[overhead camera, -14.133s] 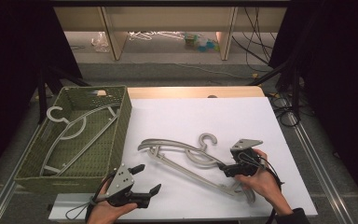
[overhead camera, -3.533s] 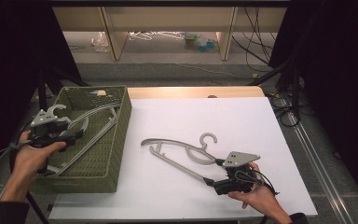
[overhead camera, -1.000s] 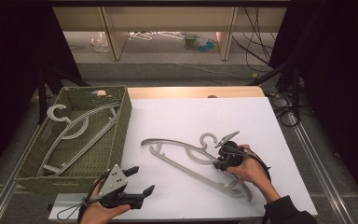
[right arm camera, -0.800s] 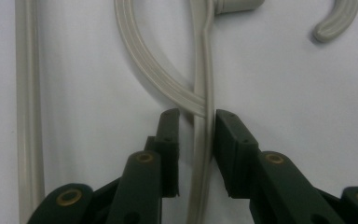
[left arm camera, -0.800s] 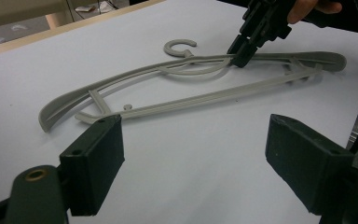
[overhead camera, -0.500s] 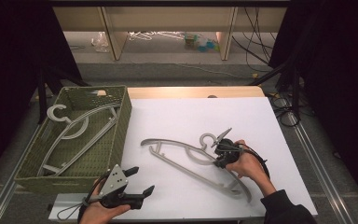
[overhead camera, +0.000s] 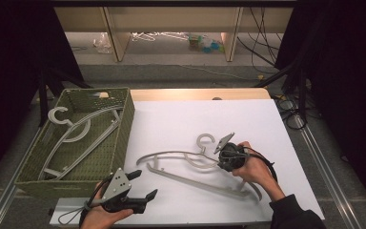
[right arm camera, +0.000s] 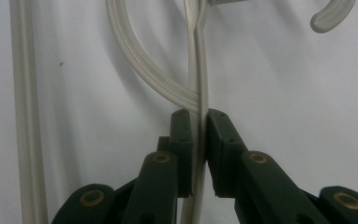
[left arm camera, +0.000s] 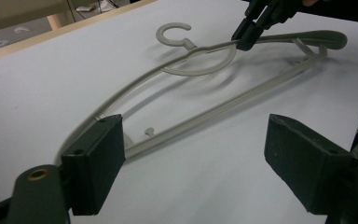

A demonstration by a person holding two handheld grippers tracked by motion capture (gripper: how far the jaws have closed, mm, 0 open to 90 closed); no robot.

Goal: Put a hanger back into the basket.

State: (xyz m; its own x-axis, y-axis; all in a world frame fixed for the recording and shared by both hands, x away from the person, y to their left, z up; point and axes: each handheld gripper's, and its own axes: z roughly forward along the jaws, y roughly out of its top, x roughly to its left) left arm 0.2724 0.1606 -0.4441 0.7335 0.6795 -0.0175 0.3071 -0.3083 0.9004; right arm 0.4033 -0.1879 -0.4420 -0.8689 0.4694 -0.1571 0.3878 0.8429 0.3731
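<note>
Right hand-held gripper (overhead camera: 218, 161) sits right of centre in the high view, jaws pinched onto the upper arm of the grey hanger (overhead camera: 190, 168); they have just been closing, with that arm between them. In the right gripper view the two black pads (right arm camera: 182, 135) clamp the thin bar from both sides just below where the curved inner loop joins it, hook end at the upper right of that frame. Hanger lies flat on the white counter (overhead camera: 181, 119), centre to lower right of the high view, hook pointing toward the top of the frame, long bottom bar running down toward the right forearm. Left hand-held gripper (overhead camera: 145, 186) is at the lower left of the high view, just beside the near corner of the green woven basket (overhead camera: 124, 129), jaws wide apart and holding nothing. The left gripper view shows both pads (left arm camera: 95, 163) spread at the frame's lower corners with the hanger (left arm camera: 223, 105) lying on the counter between and beyond them, not touched; the other gripper (left arm camera: 249, 32) grips the hanger arm at the top right of that frame. Basket at the left of the high view holds more grey hangers (overhead camera: 74, 133), one hook resting over its left rim.
</note>
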